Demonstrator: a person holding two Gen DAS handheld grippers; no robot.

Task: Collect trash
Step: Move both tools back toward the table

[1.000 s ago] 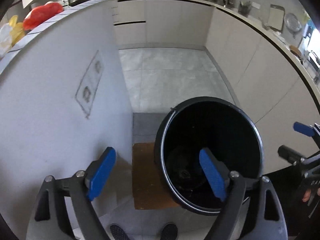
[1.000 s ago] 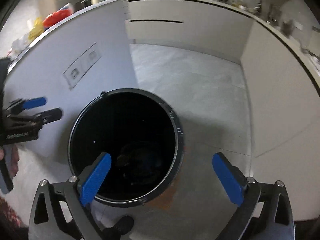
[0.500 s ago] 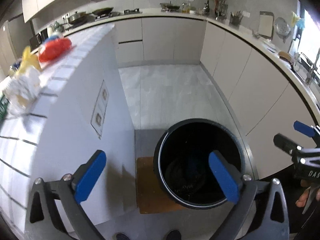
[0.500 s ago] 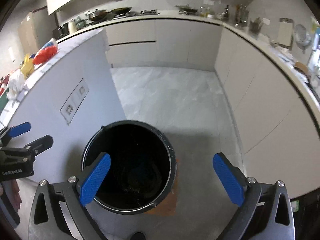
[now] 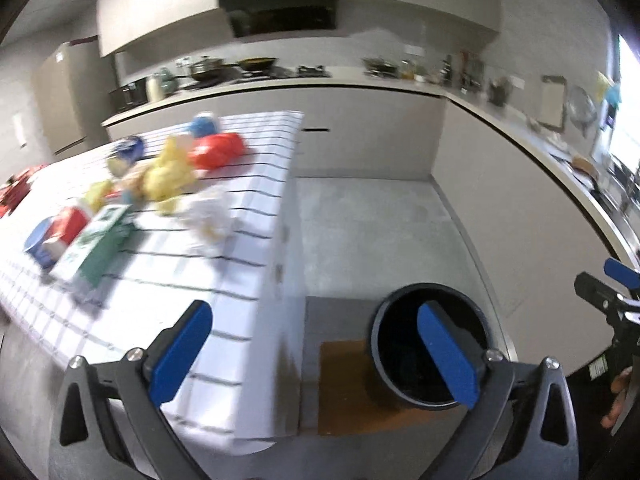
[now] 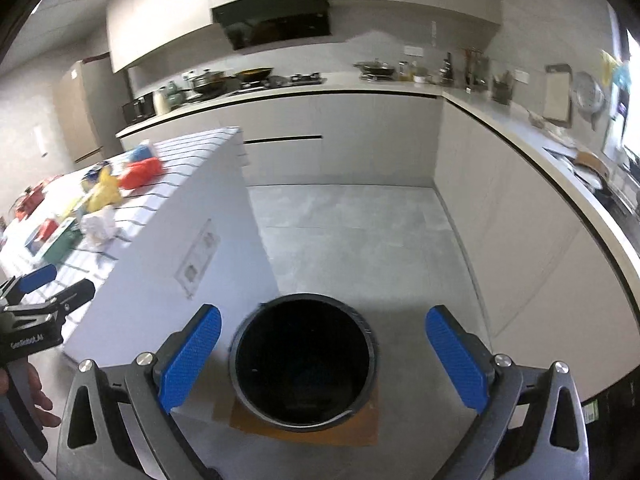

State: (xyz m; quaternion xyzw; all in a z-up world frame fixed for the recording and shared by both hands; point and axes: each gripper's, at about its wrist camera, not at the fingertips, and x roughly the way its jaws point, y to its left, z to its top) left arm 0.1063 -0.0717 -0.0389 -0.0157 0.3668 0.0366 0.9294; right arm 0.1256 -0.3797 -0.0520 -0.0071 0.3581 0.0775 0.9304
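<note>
Trash (image 5: 168, 176) blurred in a loose row running near-left to far-right along the counter (image 5: 224, 288), bin (image 5: 432, 344) upright on the floor at right, left gripper (image 5: 312, 356) wide open and empty, right view: bin (image 6: 304, 364) mouth up between the wide-open, empty right gripper (image 6: 324, 360), trash (image 6: 100, 200) far left.

Inventory by count.

- Tools: two, the left tool (image 5: 314, 354) and the right tool (image 6: 322, 358), each with two blue pads, spread wide, nothing between them.
- Bin (image 6: 304, 362): one, black, round, standing on the floor.
- Brown mat (image 5: 344, 384) under the bin: one.
- Tiled counter (image 5: 224, 296): one.
- Trash on the counter, blurred, so the count is approximate: one red bag (image 5: 216, 151), one yellow wad (image 5: 168, 178), one white crumpled paper (image 5: 206, 216), one green carton (image 5: 98, 244), one red-and-blue box (image 5: 56, 236); further small pieces behind cannot be counted.
</note>
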